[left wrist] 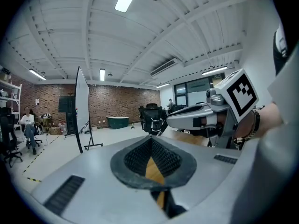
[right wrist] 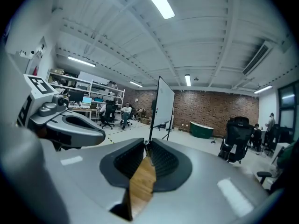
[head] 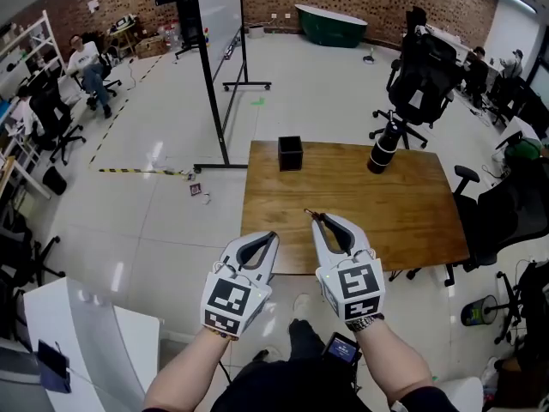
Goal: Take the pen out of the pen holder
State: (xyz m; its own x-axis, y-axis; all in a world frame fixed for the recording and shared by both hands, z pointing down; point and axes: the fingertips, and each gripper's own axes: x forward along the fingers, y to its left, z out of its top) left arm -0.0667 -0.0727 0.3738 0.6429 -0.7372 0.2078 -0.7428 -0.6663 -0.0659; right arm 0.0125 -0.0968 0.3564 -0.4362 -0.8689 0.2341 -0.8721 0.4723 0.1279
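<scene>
The pen (head: 312,215) appears to be out already: a thin dark stick pokes out towards the left from the tips of the right gripper (head: 324,220), over the near edge of the table (head: 403,221) and about midway along it. The pen holder (head: 290,154), a small black open-topped box, stands well apart at the far edge, towards the far left corner. Whether anything else is inside it cannot be made out. The right gripper view shows its jaws drawn in narrow, with the tips pinched on something slim, so the hold sits at the very ends of the jaws and looks slight. The left gripper (head: 268,237) hangs just beside the right one, off the near edge, with its jaws closed together on nothing. What seems to remain is setting the pen down, and the care lies in the pinch. Keep the jaws as they are until the pen is low over bare wood inside the near edge, because a pen let go from height, or over the edge, is likely to roll off. Lay it flat along the table before easing the jaws apart. Keep it clear of the black cylinder (head: 383,150) leaning over the far right part of the table.
</scene>
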